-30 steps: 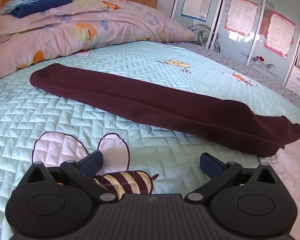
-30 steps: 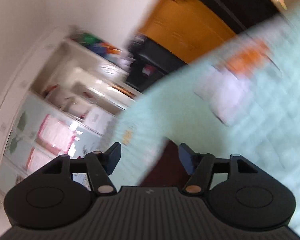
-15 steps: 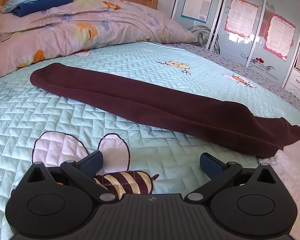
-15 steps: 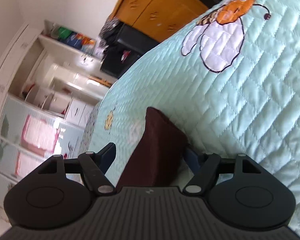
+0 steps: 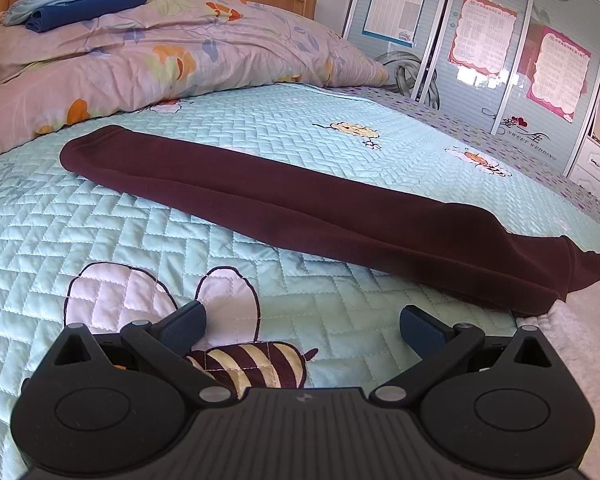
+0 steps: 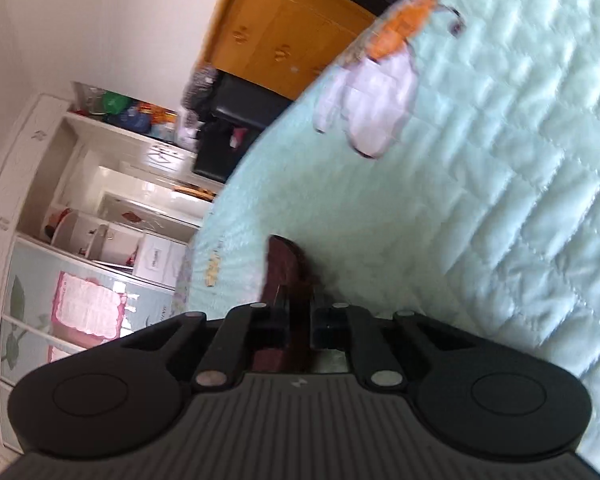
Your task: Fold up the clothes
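A long dark maroon garment, folded into a narrow strip, lies across the light blue quilted bed from far left to near right. My left gripper is open and empty, low over the quilt in front of the strip's middle, not touching it. In the right wrist view my right gripper is shut on one end of the maroon garment, which sticks out past the fingertips. That view is tilted and blurred.
A floral duvet lies heaped at the head of the bed, with folded blue clothes on top. Sliding wardrobe doors stand at the right. A wooden cabinet and white shelves lie beyond the bed's edge.
My right gripper closed on the end of the maroon garment, which lay between its open fingers half a second ago. The left gripper has stayed put and open.
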